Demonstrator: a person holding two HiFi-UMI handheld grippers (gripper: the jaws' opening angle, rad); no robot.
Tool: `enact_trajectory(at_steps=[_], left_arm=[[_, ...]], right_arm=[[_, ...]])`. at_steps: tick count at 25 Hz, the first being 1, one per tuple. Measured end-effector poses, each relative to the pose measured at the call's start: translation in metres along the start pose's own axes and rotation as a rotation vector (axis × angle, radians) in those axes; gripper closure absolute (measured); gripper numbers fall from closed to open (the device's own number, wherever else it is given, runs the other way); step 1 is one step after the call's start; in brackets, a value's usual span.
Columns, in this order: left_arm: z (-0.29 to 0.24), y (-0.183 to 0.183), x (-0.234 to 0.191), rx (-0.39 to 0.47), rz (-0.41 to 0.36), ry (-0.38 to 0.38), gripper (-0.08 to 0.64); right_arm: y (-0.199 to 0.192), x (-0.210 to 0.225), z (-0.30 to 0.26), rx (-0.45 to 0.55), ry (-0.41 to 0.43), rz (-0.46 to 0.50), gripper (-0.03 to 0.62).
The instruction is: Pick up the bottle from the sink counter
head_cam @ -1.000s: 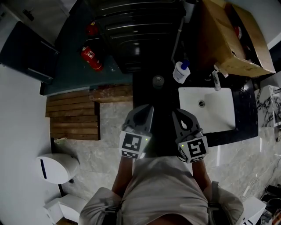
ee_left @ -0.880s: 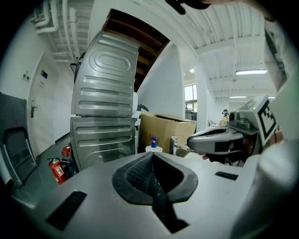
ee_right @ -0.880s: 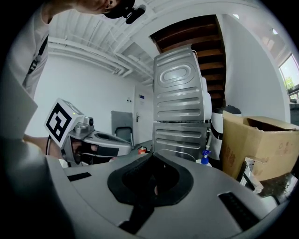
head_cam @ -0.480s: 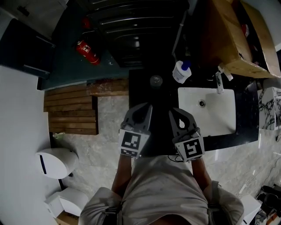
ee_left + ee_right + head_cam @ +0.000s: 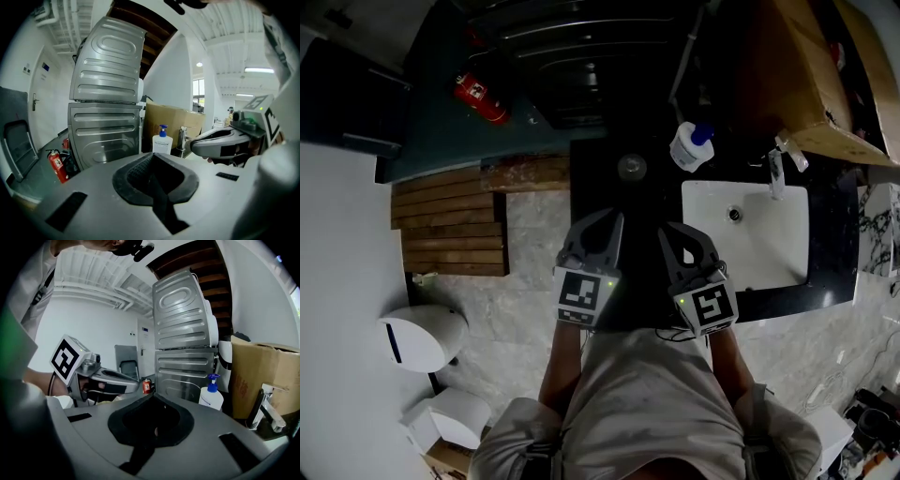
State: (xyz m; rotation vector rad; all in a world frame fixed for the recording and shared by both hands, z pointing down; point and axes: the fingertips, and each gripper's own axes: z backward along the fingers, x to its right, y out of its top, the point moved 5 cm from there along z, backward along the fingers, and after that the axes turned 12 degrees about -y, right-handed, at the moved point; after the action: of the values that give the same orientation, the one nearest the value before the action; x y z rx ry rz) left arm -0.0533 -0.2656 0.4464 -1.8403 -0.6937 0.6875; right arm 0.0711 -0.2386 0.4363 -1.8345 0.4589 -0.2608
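The bottle (image 5: 689, 147) is white with a blue pump and stands upright on the black sink counter (image 5: 609, 187), left of the faucet. It also appears in the left gripper view as the bottle (image 5: 162, 140) and in the right gripper view as the bottle (image 5: 211, 395), far ahead of both jaws. My left gripper (image 5: 612, 217) and right gripper (image 5: 668, 230) hover side by side over the counter's near edge, well short of the bottle. The left gripper (image 5: 152, 155) is shut and empty. The right gripper (image 5: 153, 397) is shut and empty too.
A white sink basin (image 5: 773, 267) with a chrome faucet (image 5: 778, 161) lies right of the grippers. A cardboard box (image 5: 811, 75) stands behind it. A ribbed metal appliance (image 5: 581, 56), a red fire extinguisher (image 5: 480, 98) and a small round metal piece (image 5: 631, 167) are beyond the counter.
The head view has drifted slightly, so the scene sits a little differently. Both grippers stay shut and side by side, having edged slightly forward over the counter edge.
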Motion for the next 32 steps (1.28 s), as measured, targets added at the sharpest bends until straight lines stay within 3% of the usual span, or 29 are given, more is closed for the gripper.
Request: enact_trajectory(at_steps=[32], left_arm=[[-0.055, -0.051, -0.034, -0.122, 0.011, -0.004, 0.557]], right_arm=[[-0.042, 0.012, -0.053, -0.082, 0.043, -0.020, 0.597]])
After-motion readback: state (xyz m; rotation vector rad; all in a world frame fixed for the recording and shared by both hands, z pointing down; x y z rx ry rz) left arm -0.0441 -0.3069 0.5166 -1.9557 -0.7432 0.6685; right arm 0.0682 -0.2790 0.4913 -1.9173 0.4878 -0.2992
